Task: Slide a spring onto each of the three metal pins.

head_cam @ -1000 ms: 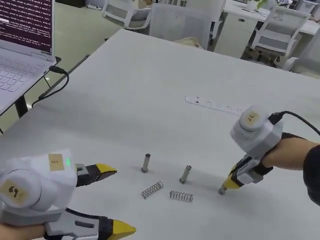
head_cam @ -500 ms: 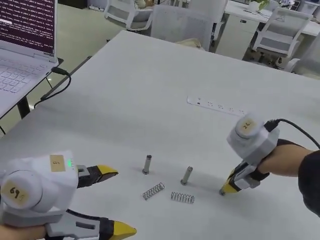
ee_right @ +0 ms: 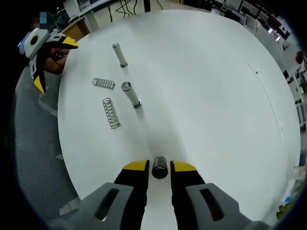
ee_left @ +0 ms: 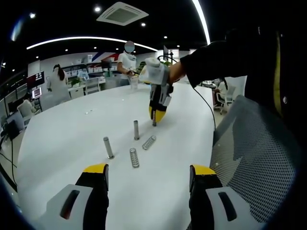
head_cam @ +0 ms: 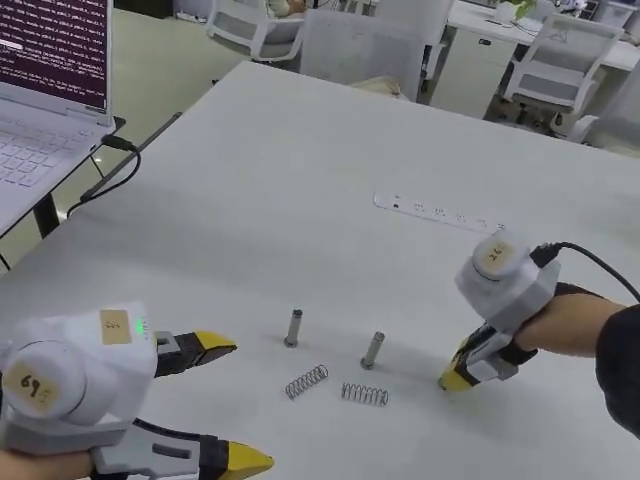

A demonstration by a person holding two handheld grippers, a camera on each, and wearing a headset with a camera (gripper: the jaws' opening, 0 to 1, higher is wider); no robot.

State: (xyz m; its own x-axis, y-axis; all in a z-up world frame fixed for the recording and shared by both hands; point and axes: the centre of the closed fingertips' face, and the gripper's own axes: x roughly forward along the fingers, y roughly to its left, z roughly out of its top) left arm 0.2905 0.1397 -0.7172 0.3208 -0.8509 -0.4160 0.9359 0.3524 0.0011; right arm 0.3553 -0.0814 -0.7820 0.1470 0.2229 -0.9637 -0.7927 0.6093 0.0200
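Metal pin (ee_right: 159, 168) between right gripper (ee_right: 159, 164) jaws in its own view, contact unclear, left gripper (ee_left: 149, 169) spread

Our grippers and sleeve
We see the left gripper (head_cam: 243, 404) and right gripper (head_cam: 452, 380) with white-grey bodies, yellow-tipped black jaws and yellow handwritten stickers; the right has a black cable (head_cam: 600, 262) and our black sleeve (head_cam: 622, 350).

**Three cameras, one shared patch**

Head view is looking down over the worktop's (head_cam: 300, 180) near edge. Left gripper view is skimming low toward the right gripper (ee_left: 157, 117), whose view is staring down closely. All are sharing the loose springs (head_cam: 363, 394).
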